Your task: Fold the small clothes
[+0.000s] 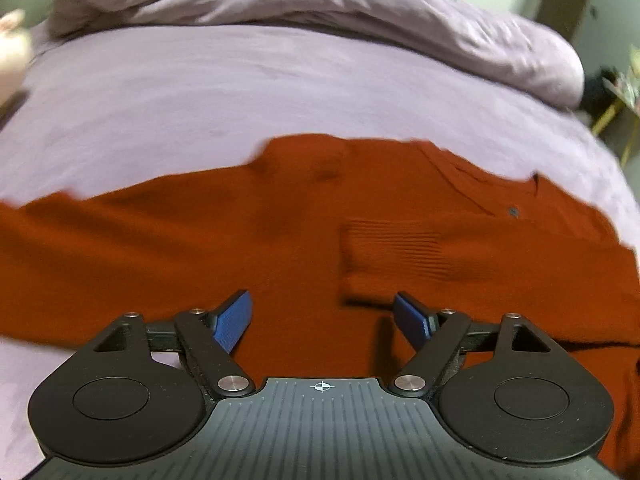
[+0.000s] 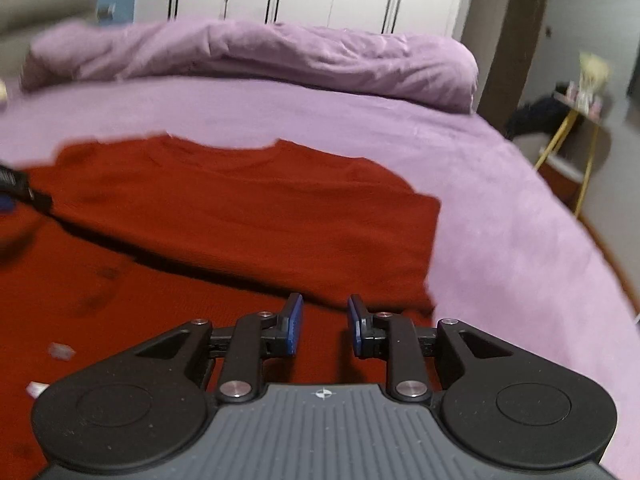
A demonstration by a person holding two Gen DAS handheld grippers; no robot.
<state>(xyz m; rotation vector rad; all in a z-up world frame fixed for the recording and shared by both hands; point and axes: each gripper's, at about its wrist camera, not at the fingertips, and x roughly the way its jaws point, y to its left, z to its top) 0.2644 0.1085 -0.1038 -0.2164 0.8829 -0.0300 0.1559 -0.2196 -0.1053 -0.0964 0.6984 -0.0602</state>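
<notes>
Rust-red sweater [image 1: 248, 240] lay spread flat on the lilac bed [image 1: 160, 92]. Left view alone showed its ribbed cuff [image 1: 394, 252] and a dark button [image 1: 513, 211], left hand-held gripper [image 1: 322, 322] spread wide, nothing between. Right view alone showed the sweater's right edge; right hand-held gripper [image 2: 323, 326] narrowly parted, empty; both views motion-blurred.

— How is the rust-red sweater [image 1: 280, 232] finished?
— Matt knit cloth, ribbed at the cuff [image 1: 394, 248]; the lilac bedsheet [image 1: 180, 100] is seen as soft, matt fabric.
</notes>
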